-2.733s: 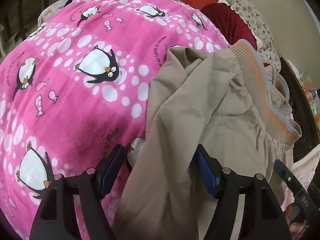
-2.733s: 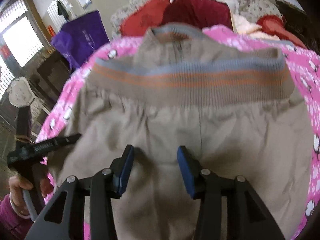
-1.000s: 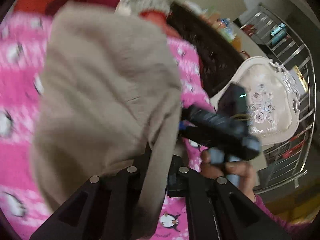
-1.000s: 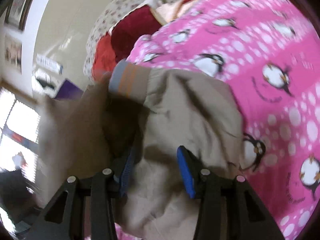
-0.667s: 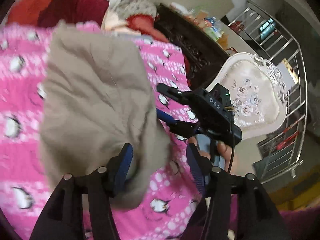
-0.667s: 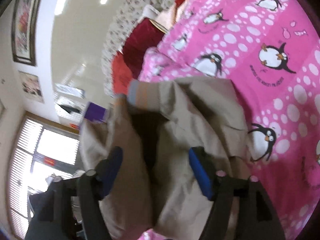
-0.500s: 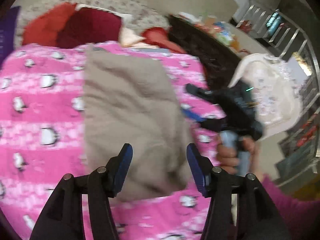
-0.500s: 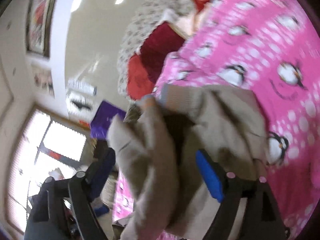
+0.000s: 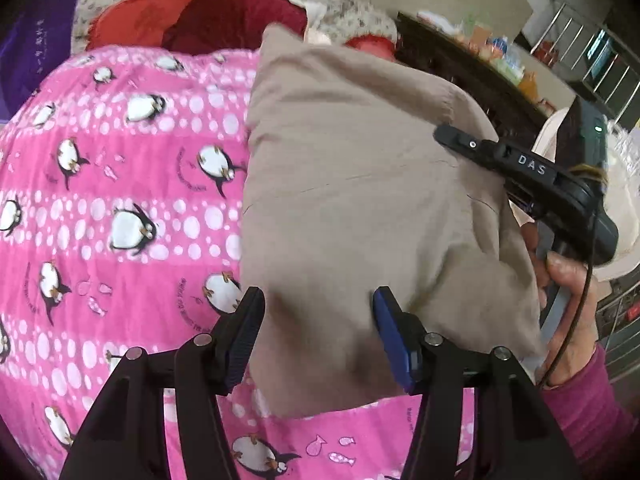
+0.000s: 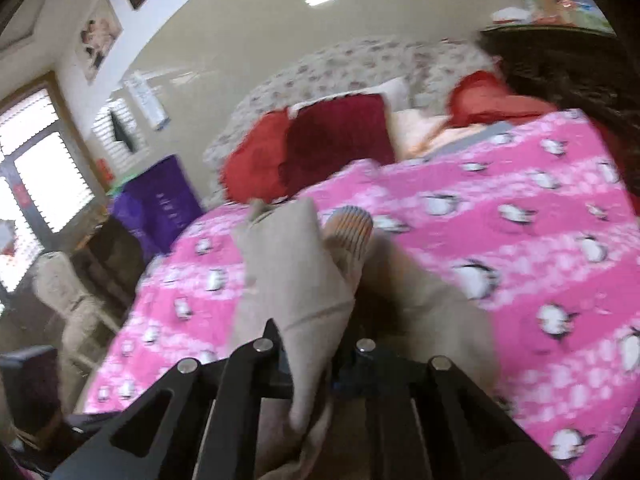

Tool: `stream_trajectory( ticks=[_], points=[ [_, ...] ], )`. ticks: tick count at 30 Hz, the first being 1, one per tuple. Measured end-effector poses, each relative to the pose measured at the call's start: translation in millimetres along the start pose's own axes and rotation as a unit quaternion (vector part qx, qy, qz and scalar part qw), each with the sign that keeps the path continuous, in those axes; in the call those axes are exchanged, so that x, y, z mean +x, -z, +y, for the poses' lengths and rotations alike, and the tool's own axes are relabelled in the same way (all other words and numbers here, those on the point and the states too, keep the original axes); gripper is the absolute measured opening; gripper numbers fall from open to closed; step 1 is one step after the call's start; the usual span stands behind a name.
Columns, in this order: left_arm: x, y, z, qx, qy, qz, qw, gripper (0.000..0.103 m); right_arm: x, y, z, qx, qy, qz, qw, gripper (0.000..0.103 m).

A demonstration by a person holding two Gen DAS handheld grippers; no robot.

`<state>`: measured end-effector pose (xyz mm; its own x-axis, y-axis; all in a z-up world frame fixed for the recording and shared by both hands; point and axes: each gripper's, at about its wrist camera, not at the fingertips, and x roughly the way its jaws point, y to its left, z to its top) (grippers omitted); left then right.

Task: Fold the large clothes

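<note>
The beige trousers (image 9: pixel 360 200) lie folded over on the pink penguin blanket (image 9: pixel 120 200). My left gripper (image 9: pixel 318 336) is open, its blue pads (image 9: pixel 390 336) just above the near edge of the folded cloth. My right gripper (image 10: pixel 312 364) is shut on a fold of the trousers (image 10: pixel 292 280) and lifts it; the grey and orange striped waistband (image 10: pixel 352 232) shows behind that fold. The right gripper also shows in the left wrist view (image 9: pixel 520 168), at the right edge of the trousers.
Red cushions (image 9: pixel 224 16) and a floral headboard (image 10: pixel 360 68) stand at the far end of the bed. A dark wooden cabinet (image 9: pixel 460 68) and a cream chair (image 9: pixel 624 200) stand to the right. A purple bag (image 10: pixel 160 200) is at the left.
The trousers were folded over onto themselves. My left gripper has let go of the cloth and opened. My right gripper has closed on a fold and lifted it.
</note>
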<state>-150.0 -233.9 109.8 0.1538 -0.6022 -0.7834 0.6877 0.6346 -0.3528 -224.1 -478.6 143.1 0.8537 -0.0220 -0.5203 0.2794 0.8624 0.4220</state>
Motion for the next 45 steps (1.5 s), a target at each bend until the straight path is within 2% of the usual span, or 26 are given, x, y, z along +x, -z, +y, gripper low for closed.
stream_trajectory(
  ticks=[3, 7, 8, 10, 13, 17, 21, 25, 26, 29, 30, 31, 32, 34, 36, 39, 41, 43, 45],
  points=[
    [27.1, 0.1, -8.1, 0.008, 0.000, 0.026, 0.9996, 0.044, 19.2, 8.9, -49.5, 0.069, 0.029, 0.035, 0.997, 0.010],
    [40.6, 0.5, -19.2, 0.030, -0.038, 0.029, 0.9984, 0.045, 48.5, 24.3, -83.4, 0.102, 0.037, 0.082, 0.991, 0.013],
    [41.0, 0.5, -19.0, 0.029, -0.041, 0.029, 0.9983, 0.045, 47.8, 25.8, -85.8, 0.105, 0.035, 0.087, 0.990, 0.015],
    [41.5, 0.1, -16.4, 0.026, -0.043, 0.030, 0.9983, 0.045, 35.1, 23.5, -88.4, 0.116, 0.034, 0.085, 0.989, 0.037],
    [40.6, 2.9, -12.7, 0.023, -0.044, 0.029, 0.9983, 0.045, 3.3, 19.5, -83.6, 0.115, 0.030, 0.075, 0.990, 0.043],
    [40.4, 4.1, -9.9, 0.017, -0.044, 0.027, 0.9985, 0.045, -28.7, 31.0, -56.5, 0.071, 0.015, 0.105, 0.992, 0.050],
    [32.2, 7.1, -10.1, 0.012, -0.043, 0.026, 0.9987, 0.045, -52.9, 47.3, -21.2, 0.000, 0.021, 0.109, 0.994, 0.050],
    [19.6, 7.6, -10.3, 0.003, -0.039, 0.010, 0.9992, 0.045, -51.9, 63.1, -5.5, -0.002, -0.023, 0.140, 0.990, 0.050],
    [15.7, 7.9, -10.6, 0.002, -0.040, 0.006, 0.9992, 0.045, -48.1, 67.4, -4.3, -0.002, -0.023, 0.150, 0.988, 0.050],
    [5.5, 9.9, -12.0, 0.006, -0.041, -0.002, 0.9991, 0.045, -34.1, 83.8, -10.3, 0.001, 0.028, 0.180, 0.983, 0.050],
    [3.8, 10.3, -12.4, 0.008, -0.042, -0.003, 0.9991, 0.045, -34.7, 88.7, -17.7, 0.019, 0.027, 0.180, 0.983, 0.044],
    [3.2, 10.4, -13.1, 0.011, -0.044, -0.004, 0.9990, 0.045, -36.5, 91.6, -24.0, 0.036, 0.013, 0.180, 0.983, 0.026],
    [4.4, 11.2, -12.6, 0.013, -0.047, -0.002, 0.9988, 0.045, -38.0, 95.0, -29.3, 0.049, -0.005, 0.182, 0.982, 0.015],
    [10.7, 11.5, -11.4, 0.011, -0.050, 0.004, 0.9987, 0.045, -47.2, 98.4, -31.7, 0.034, -0.001, 0.163, 0.986, 0.009],
    [19.5, 15.2, -8.3, 0.004, -0.051, 0.013, 0.9986, 0.045, -57.4, 101.0, -37.4, 0.034, 0.003, 0.145, 0.989, 0.008],
    [28.6, 16.6, -6.2, -0.005, -0.046, 0.025, 0.9986, 0.045, -53.1, 114.1, -47.0, 0.039, 0.026, 0.164, 0.985, 0.008],
    [28.0, 15.8, -8.7, 0.002, -0.052, 0.022, 0.9984, 0.045, -55.4, 113.9, -46.0, 0.043, 0.020, 0.167, 0.985, 0.008],
    [27.8, 14.8, -11.5, 0.011, -0.057, 0.021, 0.9981, 0.045, -66.5, 100.4, -44.0, 0.059, 0.005, 0.142, 0.988, 0.017],
    [29.2, 13.7, -13.9, 0.014, -0.056, 0.022, 0.9981, 0.045, -74.0, 81.3, -43.8, 0.071, 0.012, 0.107, 0.992, 0.021]
  ],
)
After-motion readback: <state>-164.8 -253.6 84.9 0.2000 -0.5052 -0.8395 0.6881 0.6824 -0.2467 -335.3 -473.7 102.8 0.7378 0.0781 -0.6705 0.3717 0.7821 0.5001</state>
